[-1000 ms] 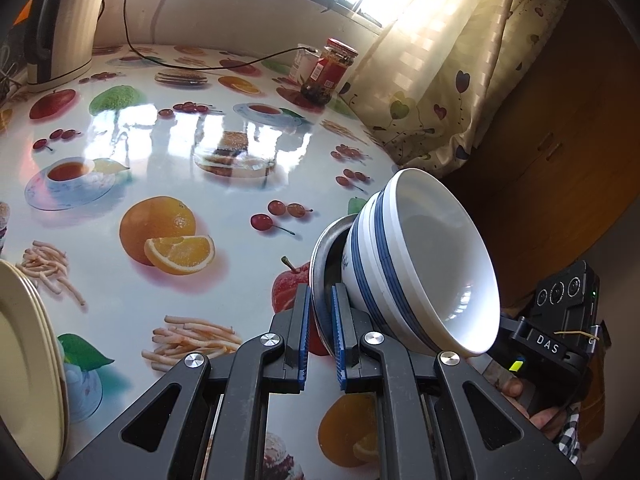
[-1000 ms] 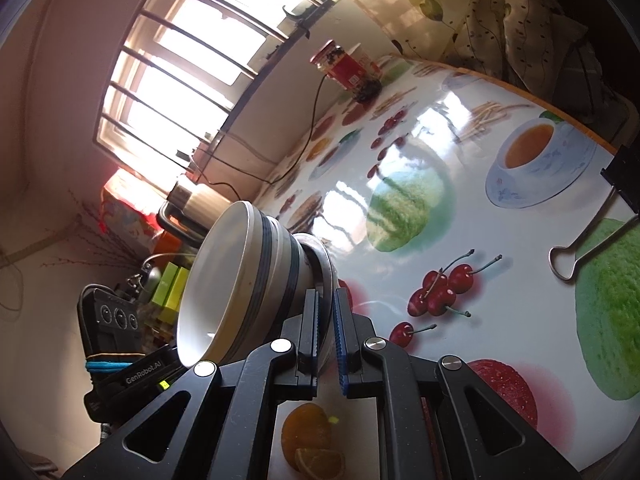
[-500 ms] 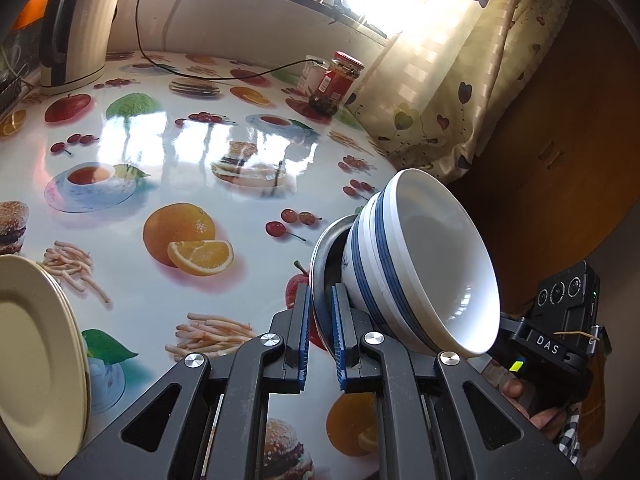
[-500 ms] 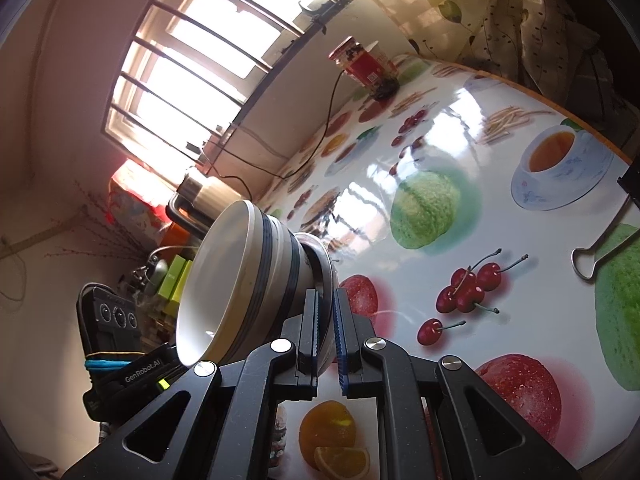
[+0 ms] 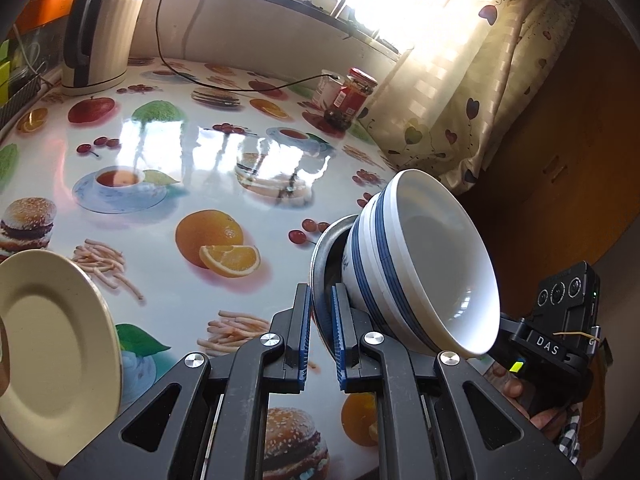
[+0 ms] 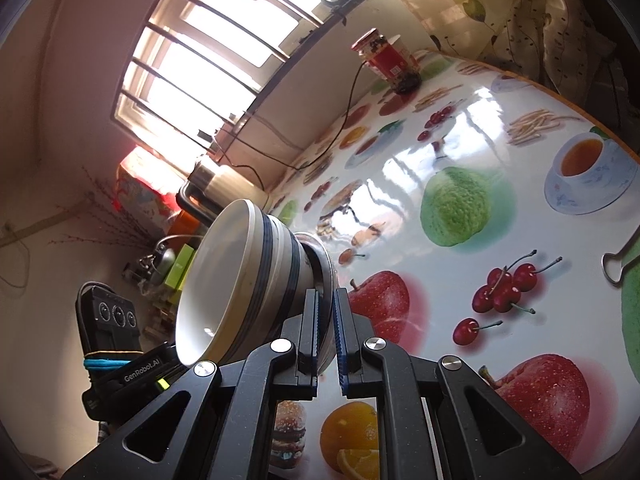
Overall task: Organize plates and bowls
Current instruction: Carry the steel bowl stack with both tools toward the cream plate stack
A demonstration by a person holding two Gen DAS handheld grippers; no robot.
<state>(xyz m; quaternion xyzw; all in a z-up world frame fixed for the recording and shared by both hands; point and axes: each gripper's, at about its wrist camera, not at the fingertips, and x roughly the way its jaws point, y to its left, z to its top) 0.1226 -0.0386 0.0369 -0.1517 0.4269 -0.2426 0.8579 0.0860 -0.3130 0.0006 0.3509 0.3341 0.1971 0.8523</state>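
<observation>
My left gripper (image 5: 320,312) is shut on the rim of a metal plate (image 5: 320,256) that carries a stack of white bowls with blue bands (image 5: 424,268). My right gripper (image 6: 328,316) is shut on the opposite rim of the same metal plate (image 6: 326,268), with the bowl stack (image 6: 244,280) to its left. The stack is held above the fruit-print table (image 5: 208,184), bowls facing sideways in each wrist view. A cream plate (image 5: 56,344) stands tilted at the lower left of the left wrist view.
An electric kettle (image 5: 100,36) with a black cord (image 5: 240,84) stands at the back left of the table. A red-labelled jar (image 5: 352,100) stands at the back, also seen in the right wrist view (image 6: 392,60). A curtain (image 5: 460,80) hangs at the right. A binder clip (image 6: 620,260) lies at the table's right edge.
Both grippers have drawn back and up with the plate and bowls. More of the table shows, and the cream plate at the left has come further into view.
</observation>
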